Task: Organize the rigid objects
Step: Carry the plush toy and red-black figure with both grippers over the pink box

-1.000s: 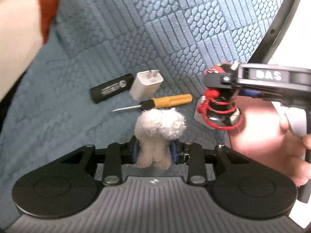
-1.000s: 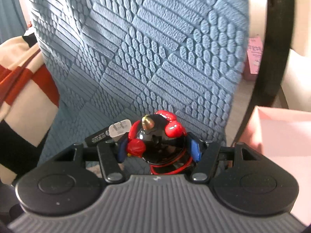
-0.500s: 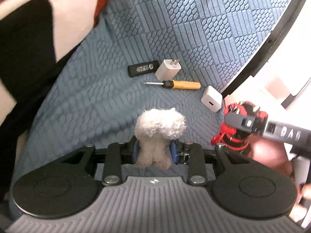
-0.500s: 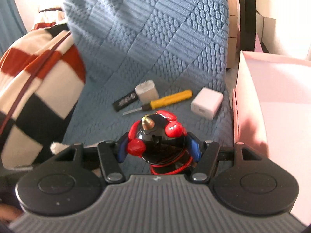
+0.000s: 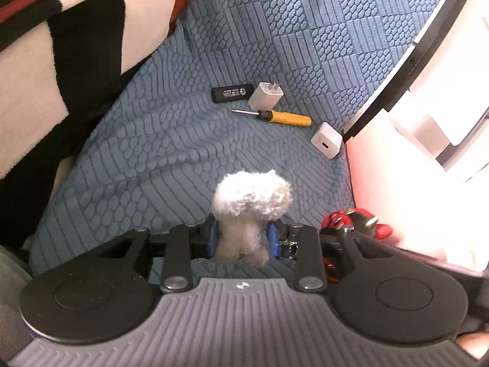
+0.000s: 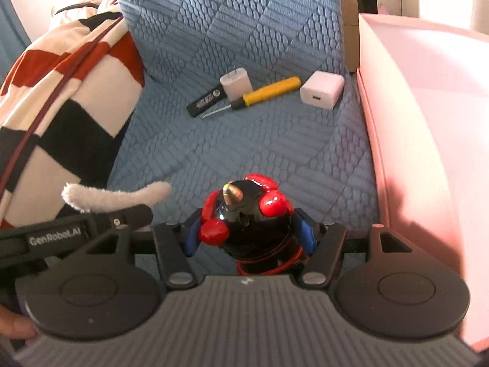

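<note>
The left gripper [image 5: 243, 240] has its blue fingers [image 5: 211, 238] clamped on the narrow lower part of a fluffy white plush toy [image 5: 251, 197], whose woolly round end points away from the fingers. The right gripper [image 6: 249, 237] is clenched on a glossy black and red toy figure [image 6: 244, 214], standing upright between the fingers with its brass tip up and a red coil around its base.

Well beyond both sets of fingers, on the quilted blue cushion [image 6: 244, 153], lie the rigid things in a loose row: a flat black stick [image 6: 206, 101], a white plug [image 6: 236, 82] with prongs pointing away, a yellow-handled screwdriver [image 6: 262, 93] with its thin blade toward the stick, and a square white charger [image 6: 321, 89]. The charger sits just beside the pink box's [image 6: 406, 140] smooth wall, right of the fingers. Open cushion lies between the fingers and the row. A striped sleeve [image 6: 61, 98] borders the left.
</note>
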`<state>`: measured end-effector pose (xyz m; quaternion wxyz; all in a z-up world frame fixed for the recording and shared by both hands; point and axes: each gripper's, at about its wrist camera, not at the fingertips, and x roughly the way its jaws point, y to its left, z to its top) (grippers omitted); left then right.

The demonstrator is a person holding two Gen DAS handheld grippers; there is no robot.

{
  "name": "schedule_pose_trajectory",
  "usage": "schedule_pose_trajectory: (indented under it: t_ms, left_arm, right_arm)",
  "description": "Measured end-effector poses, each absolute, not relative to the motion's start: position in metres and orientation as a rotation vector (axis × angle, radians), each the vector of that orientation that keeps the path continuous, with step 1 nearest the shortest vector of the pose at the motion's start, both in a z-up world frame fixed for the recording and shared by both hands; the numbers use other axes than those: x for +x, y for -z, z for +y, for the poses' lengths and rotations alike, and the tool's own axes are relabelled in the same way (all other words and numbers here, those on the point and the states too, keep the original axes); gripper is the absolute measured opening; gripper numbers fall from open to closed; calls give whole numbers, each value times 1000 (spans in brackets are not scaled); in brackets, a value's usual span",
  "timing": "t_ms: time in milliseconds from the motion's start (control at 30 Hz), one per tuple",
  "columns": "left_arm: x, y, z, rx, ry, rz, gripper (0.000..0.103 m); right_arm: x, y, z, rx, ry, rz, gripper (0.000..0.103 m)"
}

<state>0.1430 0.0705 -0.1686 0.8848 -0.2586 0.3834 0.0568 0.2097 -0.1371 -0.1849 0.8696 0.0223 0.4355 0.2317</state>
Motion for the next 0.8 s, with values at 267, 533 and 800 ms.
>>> schedule_pose_trajectory:
  t_ms: [267, 533, 800]
  left_arm:
    - [143, 171, 72, -545, -120, 789, 37]
    - [145, 171, 78, -571, -127, 781, 37]
    - [150, 170, 75, -555, -112, 789, 37]
  right_arm:
    - [207, 192, -133, 32, -461, 872, 68]
    - [206, 204, -134, -6, -426, 911, 67]
    - [212, 204, -130, -32, -450, 897, 61]
